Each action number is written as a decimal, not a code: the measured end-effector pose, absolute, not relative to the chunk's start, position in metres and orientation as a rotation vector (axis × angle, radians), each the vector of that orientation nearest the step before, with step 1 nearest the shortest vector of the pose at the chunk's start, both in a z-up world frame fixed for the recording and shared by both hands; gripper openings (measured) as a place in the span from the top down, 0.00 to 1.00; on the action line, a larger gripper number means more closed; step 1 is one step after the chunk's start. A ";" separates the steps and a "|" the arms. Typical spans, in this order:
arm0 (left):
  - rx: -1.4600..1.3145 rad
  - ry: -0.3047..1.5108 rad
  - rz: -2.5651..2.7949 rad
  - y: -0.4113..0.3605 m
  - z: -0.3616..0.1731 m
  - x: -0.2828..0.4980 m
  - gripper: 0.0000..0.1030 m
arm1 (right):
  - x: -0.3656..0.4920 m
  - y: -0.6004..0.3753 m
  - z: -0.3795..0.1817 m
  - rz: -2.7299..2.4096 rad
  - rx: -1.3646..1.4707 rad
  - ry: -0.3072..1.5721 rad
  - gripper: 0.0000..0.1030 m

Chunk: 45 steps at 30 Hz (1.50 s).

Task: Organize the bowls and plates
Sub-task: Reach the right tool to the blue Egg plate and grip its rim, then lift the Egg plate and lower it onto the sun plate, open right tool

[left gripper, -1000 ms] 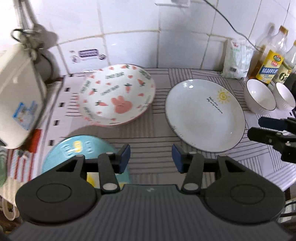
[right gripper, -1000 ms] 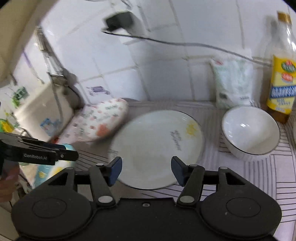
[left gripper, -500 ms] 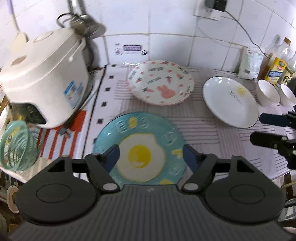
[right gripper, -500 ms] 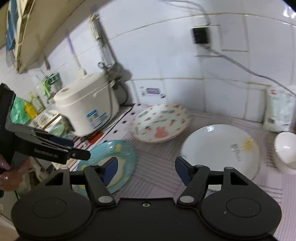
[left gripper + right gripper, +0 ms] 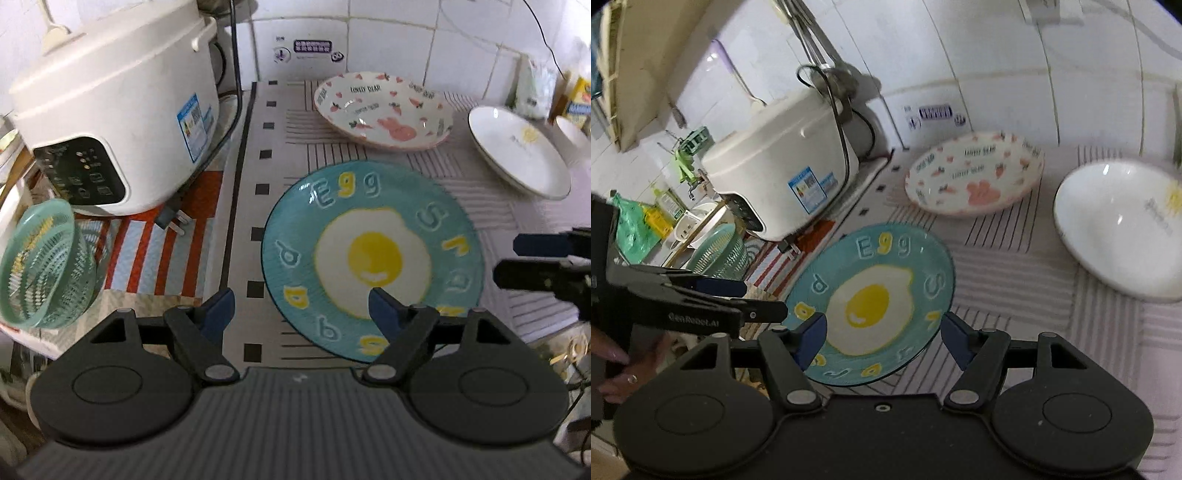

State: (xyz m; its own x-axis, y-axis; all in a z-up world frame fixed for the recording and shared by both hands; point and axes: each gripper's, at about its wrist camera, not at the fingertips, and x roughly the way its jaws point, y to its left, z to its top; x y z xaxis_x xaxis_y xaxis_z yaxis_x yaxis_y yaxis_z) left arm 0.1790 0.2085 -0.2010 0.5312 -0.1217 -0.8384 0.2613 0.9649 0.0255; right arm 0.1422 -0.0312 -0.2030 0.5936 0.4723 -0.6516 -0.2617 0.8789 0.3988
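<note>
White wall tiles back a counter (image 5: 369,122) covered with a pale striped mat, and three plates lie on it. Nearest the front edge sits the blue egg plate (image 5: 373,258), flat, with a fried egg painted in its middle. Behind it, close to the wall, rests the rabbit plate (image 5: 384,110), patterned with carrots and hearts, and toward the right end lies the white plate (image 5: 517,151) with a small sun; the three are apart from one another. At the left end stands a white rice cooker (image 5: 110,107), its plug (image 5: 173,221) lying loose on a red-striped cloth, with a green basket (image 5: 44,266) at the front left corner. Over the egg plate's front left rim hovers the left gripper (image 5: 301,306), its jaws having just been opening, now wide with nothing clamped. Reaching over the same plate from its right side, the right gripper (image 5: 882,339) also stands wide, having just opened further, its pads touching nothing.
</note>
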 end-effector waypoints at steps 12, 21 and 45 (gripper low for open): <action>0.074 1.097 -0.280 0.225 -0.242 0.214 0.55 | 0.166 -0.023 -0.252 0.259 0.377 0.916 0.49; -0.003 1.080 -0.239 0.229 -0.246 0.215 0.77 | 0.171 -0.025 -0.263 0.252 0.461 0.943 0.84; -0.054 1.078 -0.155 0.111 -0.169 0.206 0.76 | 0.168 -0.128 -0.190 0.463 0.377 0.873 0.81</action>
